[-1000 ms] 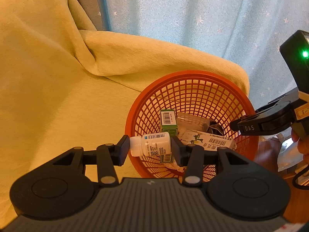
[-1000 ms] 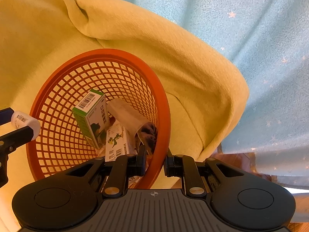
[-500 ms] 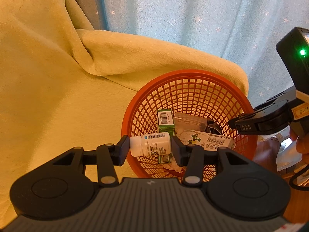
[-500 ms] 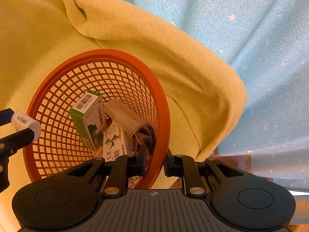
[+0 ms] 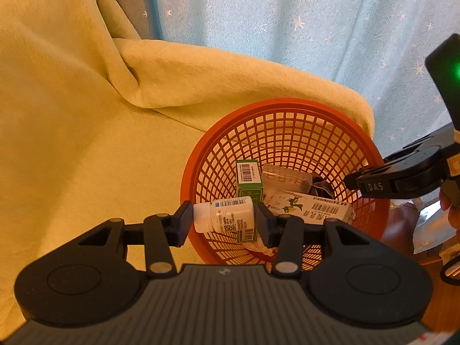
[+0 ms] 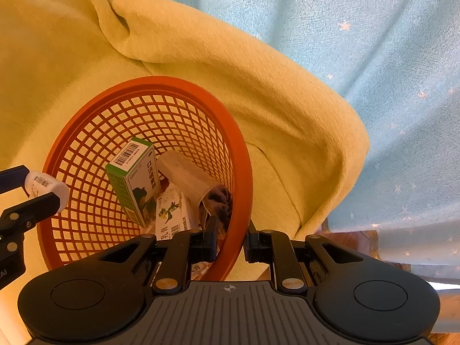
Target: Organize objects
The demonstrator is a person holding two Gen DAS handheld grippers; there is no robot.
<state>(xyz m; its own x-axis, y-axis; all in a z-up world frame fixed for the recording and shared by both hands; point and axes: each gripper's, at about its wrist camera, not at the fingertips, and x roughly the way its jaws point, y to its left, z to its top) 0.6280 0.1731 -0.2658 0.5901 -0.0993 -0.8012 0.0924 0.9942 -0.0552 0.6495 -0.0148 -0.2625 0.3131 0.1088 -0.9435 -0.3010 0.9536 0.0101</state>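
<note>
The bottle (image 5: 224, 218) was held on its side, its long axis crosswise between the fingers of the left gripper (image 5: 223, 221), cap toward the left finger, over the near rim of the basket (image 5: 287, 106). The basket contained a green box (image 5: 249, 178), a white box (image 5: 312, 207) and a wrapped roll (image 6: 188, 176). The bottle was white with a printed barcode label. The right gripper (image 6: 229, 243) was clamped on the basket's rim.

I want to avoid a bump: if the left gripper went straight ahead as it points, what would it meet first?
Probably the green box inside the orange basket, straight beyond the white bottle held by the left gripper; depth is unclear.
</note>
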